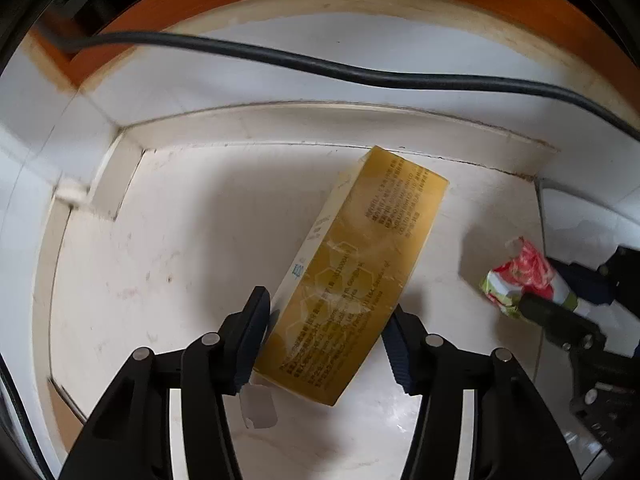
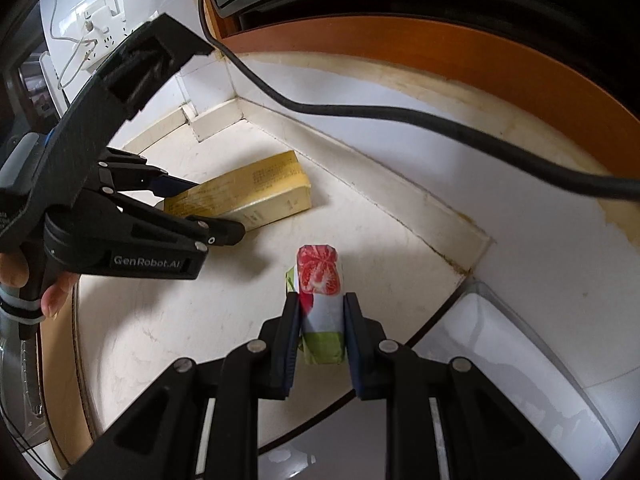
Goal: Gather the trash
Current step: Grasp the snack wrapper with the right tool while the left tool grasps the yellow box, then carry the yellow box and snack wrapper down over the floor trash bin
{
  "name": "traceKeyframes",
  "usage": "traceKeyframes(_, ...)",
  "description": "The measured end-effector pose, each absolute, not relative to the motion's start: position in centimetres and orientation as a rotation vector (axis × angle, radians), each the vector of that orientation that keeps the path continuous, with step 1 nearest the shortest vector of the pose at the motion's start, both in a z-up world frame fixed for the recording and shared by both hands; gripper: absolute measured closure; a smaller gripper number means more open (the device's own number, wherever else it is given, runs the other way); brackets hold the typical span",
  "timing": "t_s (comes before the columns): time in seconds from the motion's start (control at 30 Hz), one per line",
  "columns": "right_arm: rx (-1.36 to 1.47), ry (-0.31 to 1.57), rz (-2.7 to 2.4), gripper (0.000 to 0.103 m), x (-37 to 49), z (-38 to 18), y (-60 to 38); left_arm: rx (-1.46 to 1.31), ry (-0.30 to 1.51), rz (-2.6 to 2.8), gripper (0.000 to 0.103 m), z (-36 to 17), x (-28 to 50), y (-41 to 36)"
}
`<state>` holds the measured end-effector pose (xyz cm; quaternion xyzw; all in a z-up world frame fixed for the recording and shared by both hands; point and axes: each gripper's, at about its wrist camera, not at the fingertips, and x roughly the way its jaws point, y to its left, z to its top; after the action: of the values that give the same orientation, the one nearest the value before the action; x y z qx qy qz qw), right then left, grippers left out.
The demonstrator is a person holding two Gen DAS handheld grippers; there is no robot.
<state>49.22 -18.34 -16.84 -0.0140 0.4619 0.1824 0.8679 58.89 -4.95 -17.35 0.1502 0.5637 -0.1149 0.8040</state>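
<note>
Our left gripper straddles the near end of a gold carton lying flat on the pale floor near the skirting. Its dark pads sit at the carton's two long sides; whether they already press we cannot tell. Our right gripper is clamped on a small crumpled wrapper, red and green print, held clear of the floor just beside the carton. We judge the carton light, fairly stiff cardboard, glossy and perhaps slippery, likely to dent if squeezed hard; across its narrow width near the end seems the best hold. The wrapper looks soft and nearly weightless.
</note>
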Motion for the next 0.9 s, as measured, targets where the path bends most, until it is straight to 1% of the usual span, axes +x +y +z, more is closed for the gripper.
traceKeyframes(0.1, -0.023, 0.968, 0.383, 0.082, 48.6, -16.9, -18.4, 0.263, 1.219, -0.223, 0.055, -16.6, 57.6, -4.8)
traceKeyframes(0.2, -0.015, 0.968, 0.385, 0.082, 47.4, -16.3, -18.4, 0.192, 1.244, -0.214, 0.06, -16.0, 55.9, -4.5)
traceKeyframes(0.33, -0.004, 0.963, 0.388, 0.082, 45.5, -15.7, -18.6, 0.151, 1.25, -0.22, 0.062, -15.4, 52.7, -4.8)
traceKeyframes(0.47, 0.011, 0.96, 0.392, 0.082, 43.3, -14.6, -18.9, 0.121, 1.235, -0.228, 0.063, -14.3, 49.5, -5.1)
traceKeyframes(0.63, 0.028, 0.945, 0.399, 0.082, 39.6, -13.1, -19.5, 0.065, 1.191, -0.254, 0.063, -11.7, 44.3, -5.2)
traceKeyframes(0.77, 0.034, 0.941, 0.406, 0.082, 36.2, -12.1, -19.6, 0.024, 1.139, -0.278, 0.063, -9.4, 39.1, -5.1)
traceKeyframes(0.9, 0.046, 0.937, 0.405, 0.082, 32.1, -11.1, -19.9, 0.001, 1.094, -0.272, 0.063, -8.1, 33.6, -4.6)
